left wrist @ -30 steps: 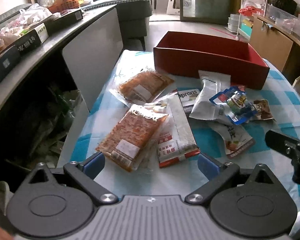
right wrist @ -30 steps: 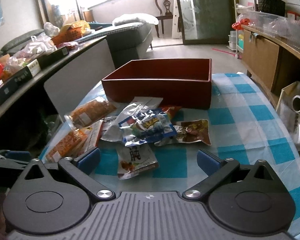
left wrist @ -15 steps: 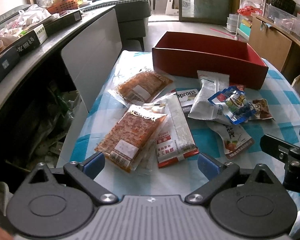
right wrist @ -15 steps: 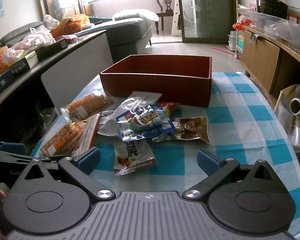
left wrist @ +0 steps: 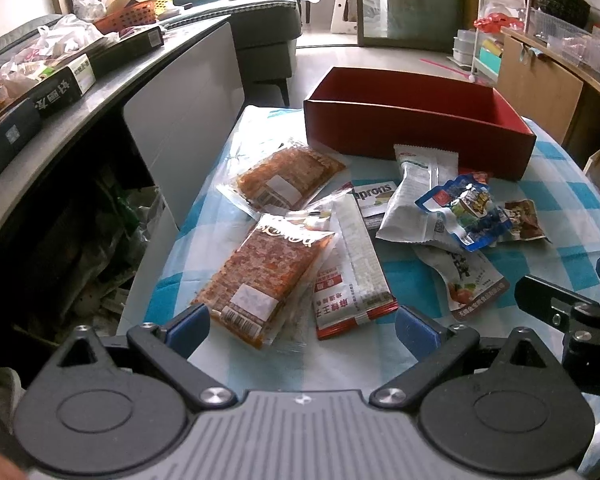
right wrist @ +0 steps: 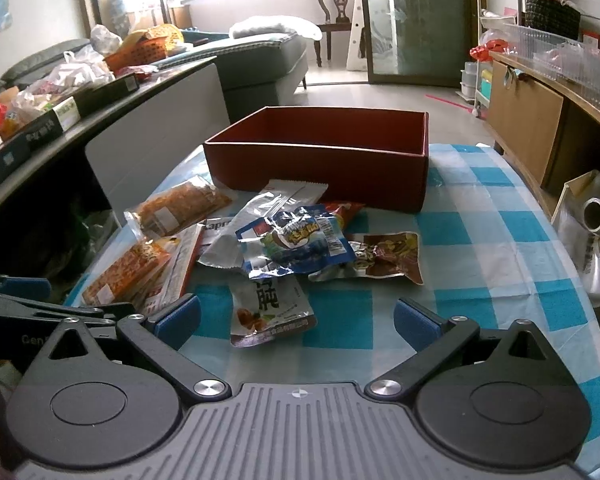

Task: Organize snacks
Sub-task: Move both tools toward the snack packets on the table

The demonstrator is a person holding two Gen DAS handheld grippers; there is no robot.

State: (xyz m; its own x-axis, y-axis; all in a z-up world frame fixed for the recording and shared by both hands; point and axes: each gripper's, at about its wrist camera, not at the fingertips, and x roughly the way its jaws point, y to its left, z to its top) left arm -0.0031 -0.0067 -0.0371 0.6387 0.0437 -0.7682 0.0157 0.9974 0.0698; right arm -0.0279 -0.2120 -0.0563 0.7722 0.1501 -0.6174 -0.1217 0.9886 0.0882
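The snacks [left wrist: 284,272] lie loose on the table's [right wrist: 500,240] near edge, none in the red box [right wrist: 320,168] at the far edge. Left gripper [left wrist: 302,322] and right gripper [right wrist: 296,314] hover spread wide, empty, ready to pick.

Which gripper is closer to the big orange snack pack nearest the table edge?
Left. The left gripper is open right in front of the orange snack pack; the right gripper, also open, sits off to its right, facing other packets.
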